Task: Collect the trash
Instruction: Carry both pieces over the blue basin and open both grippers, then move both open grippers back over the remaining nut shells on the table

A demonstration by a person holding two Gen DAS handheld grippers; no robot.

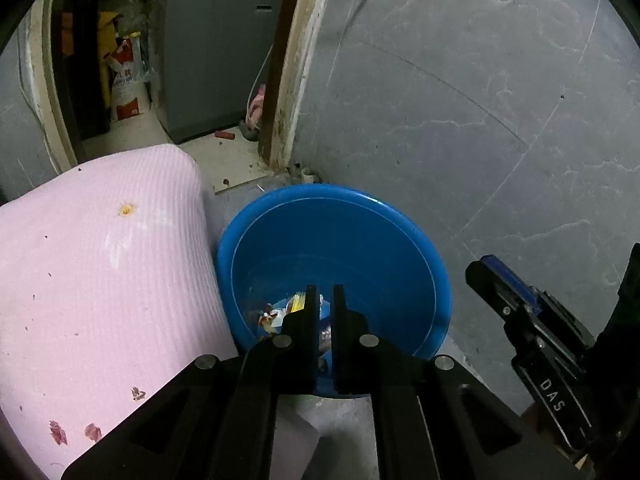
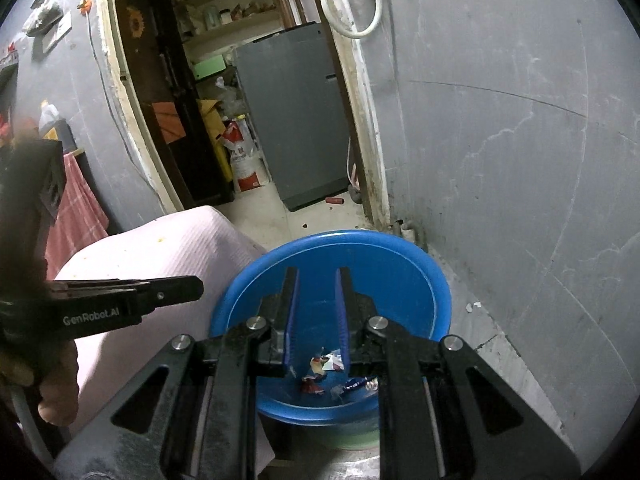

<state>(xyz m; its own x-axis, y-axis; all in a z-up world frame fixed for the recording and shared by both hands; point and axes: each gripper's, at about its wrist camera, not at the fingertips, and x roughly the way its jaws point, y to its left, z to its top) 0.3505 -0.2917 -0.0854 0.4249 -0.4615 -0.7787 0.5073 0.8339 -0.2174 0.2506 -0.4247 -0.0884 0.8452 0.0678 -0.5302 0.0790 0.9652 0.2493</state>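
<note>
A blue plastic basin [image 1: 320, 190] [image 2: 340, 236] sits on the floor beside a pink cloth-covered surface [image 1: 100, 260] [image 2: 160, 248]. Several wrappers and scraps of trash [image 1: 276, 316] [image 2: 324, 364] lie in its bottom. My left gripper [image 1: 327, 288] hangs over the basin, fingers nearly touching and nothing between them. It shows from the side in the right wrist view [image 2: 192, 288], with a hand [image 2: 56, 392] holding it. My right gripper [image 2: 318, 272] also hovers over the basin, its blue pads close and empty. Small reddish scraps [image 1: 58, 432] lie on the pink cloth.
A grey wall [image 2: 520, 160] stands right of the basin. Behind it a doorway opens onto a grey appliance [image 2: 292, 120] and a red-and-white sack [image 2: 244, 156]. A white hose [image 2: 352, 0] hangs on the wall. A green rim [image 2: 352, 438] shows under the basin.
</note>
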